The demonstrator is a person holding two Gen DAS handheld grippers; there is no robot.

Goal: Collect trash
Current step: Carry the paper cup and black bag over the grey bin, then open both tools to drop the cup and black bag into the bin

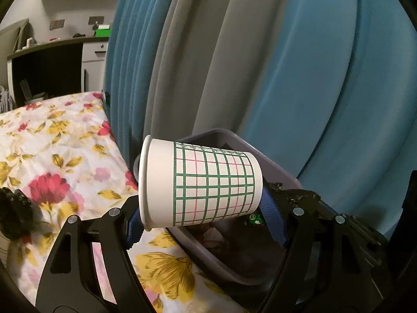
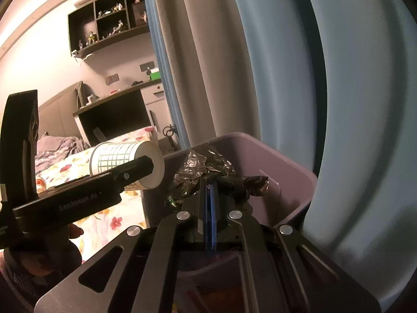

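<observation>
- Bin (image 1: 284, 172) – a lilac plastic tub – stood at the bed's edge, its far rim close against the blue and grey curtain (image 1: 299, 65), leaving little room behind it.
- Floral bedsheet (image 1: 60, 151) ran up to the bin's left wall; that side lay open, with only a dark blurred object at the frame's left edge.
- Left gripper (image 1: 200, 216) held a paper cup (image 1: 200, 182) with a green and pink grid on its side, blue pads (image 1: 273, 216) wide apart and pressing the cup's rim end and base end.
- Cup lay sideways, mouth to the left in the left wrist view, hanging over the bin's near-left rim, not yet inside.
- From the right wrist view the left gripper reached in from the left, angled slightly downward, a hand (image 2: 75, 230) visible below its body.
- Right gripper (image 2: 211, 185) pointed down over the bin's opening, jaws fully closed on a crumpled dark foil wrapper (image 2: 206, 164).
- Wrapper sat above the bin's interior, near the middle of the opening; whether it touched the inner wall was hard to judge.
- Other scraps appeared to lie in the bin's bottom, too dim to identify.
</observation>
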